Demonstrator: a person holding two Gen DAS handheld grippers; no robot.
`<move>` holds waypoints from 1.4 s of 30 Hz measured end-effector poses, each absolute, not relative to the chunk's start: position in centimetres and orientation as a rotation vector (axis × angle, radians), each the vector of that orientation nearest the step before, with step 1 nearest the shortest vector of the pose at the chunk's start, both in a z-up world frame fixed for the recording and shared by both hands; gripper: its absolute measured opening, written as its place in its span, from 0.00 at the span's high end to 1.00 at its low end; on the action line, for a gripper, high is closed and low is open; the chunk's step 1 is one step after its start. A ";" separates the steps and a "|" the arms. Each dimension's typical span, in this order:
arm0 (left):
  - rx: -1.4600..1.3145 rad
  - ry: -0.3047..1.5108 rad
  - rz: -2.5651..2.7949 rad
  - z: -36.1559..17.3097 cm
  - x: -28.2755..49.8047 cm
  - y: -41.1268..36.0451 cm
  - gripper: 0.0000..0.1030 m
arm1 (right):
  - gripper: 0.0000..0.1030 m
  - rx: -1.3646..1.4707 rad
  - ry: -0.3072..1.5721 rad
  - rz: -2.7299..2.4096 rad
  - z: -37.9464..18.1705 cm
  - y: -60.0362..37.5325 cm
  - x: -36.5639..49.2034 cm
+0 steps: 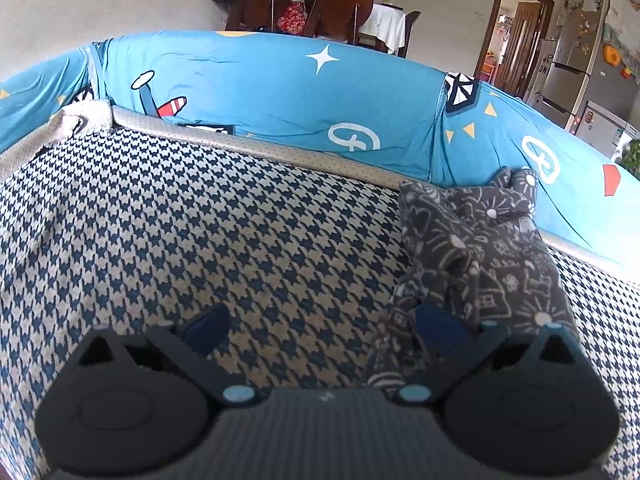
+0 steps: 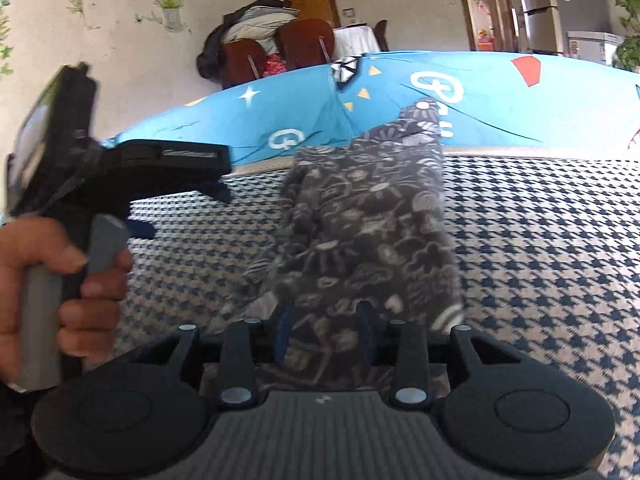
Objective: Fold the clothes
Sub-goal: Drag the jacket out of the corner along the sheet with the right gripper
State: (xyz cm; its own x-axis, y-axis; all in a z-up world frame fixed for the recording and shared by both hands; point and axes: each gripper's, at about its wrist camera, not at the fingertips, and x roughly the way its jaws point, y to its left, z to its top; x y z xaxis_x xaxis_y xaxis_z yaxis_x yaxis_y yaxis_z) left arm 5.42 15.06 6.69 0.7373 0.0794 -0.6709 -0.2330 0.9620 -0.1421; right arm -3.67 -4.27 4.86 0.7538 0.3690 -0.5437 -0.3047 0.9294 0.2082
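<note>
a: where's the garment right now?

b: on the checked cover of the seat, bunched up near the blue printed sheet along the back. it's a dark grey piece with a white doodle print, and it lies in a long rumpled strip running away from the right tongs.

a: is it folded at all?

b: i'd say only roughly. it looks gathered lengthways, with loose edges sticking out on its left side and a lumpy far end. no neat rectangle yet, so to my eye most of the folding is still ahead: flatten it, square the edges, then fold it over.

a: what are the right tongs doing?

b: the near end of the cloth lies between the two blue pads, but the pads stand apart with a gap at each side. i read that as not clamped, jaws partly apart around the cloth.

a: and the left tongs?

b: spread wide, nothing between them but checked cover. the right-hand pad sits just at the near edge of the cloth, and i can't tell whether it touches. in the right camera you see that tool held by a hand off to the left of the garment.

a: so neither has hold of it?

b: as far as i can see, no.
</note>
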 end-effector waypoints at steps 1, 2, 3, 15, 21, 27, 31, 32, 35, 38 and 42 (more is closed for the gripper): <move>-0.223 0.719 0.172 6.9 5.3 15.3 0.00 | 0.62 0.107 0.616 0.393 5.0 -3.7 -4.1; -0.222 0.714 0.173 7.0 5.1 15.5 0.00 | 0.60 0.103 0.617 0.419 5.2 -3.1 -4.5; -0.217 0.712 0.176 7.1 5.0 15.7 0.00 | 0.59 0.093 0.622 0.447 5.2 -2.4 -5.0; -0.210 0.712 0.161 7.8 3.9 17.0 0.00 | 0.67 -0.104 0.670 0.419 1.7 3.9 -6.1; -0.215 0.700 0.153 8.2 3.6 17.0 0.00 | 0.91 -0.033 0.669 0.432 2.2 3.1 -5.6; -0.205 0.667 0.165 8.9 3.2 17.0 0.00 | 0.91 -0.007 0.630 0.546 3.8 3.8 -7.1; -0.194 0.684 0.159 8.4 3.5 16.5 0.00 | 0.91 -0.037 0.738 0.518 0.8 4.5 -6.2; -0.188 0.692 0.159 8.1 3.6 16.3 0.00 | 0.91 -0.030 0.751 0.502 0.1 4.3 -6.0; -0.160 0.706 0.144 7.5 3.7 15.6 0.00 | 0.87 0.004 0.729 0.513 -0.2 3.7 -6.1; -0.140 0.712 0.112 7.1 3.8 14.9 0.00 | 0.86 -0.008 0.723 0.525 0.5 3.7 -6.4; -0.123 0.724 0.065 6.4 4.0 14.1 0.00 | 0.85 -0.008 0.701 0.532 1.7 2.7 -7.5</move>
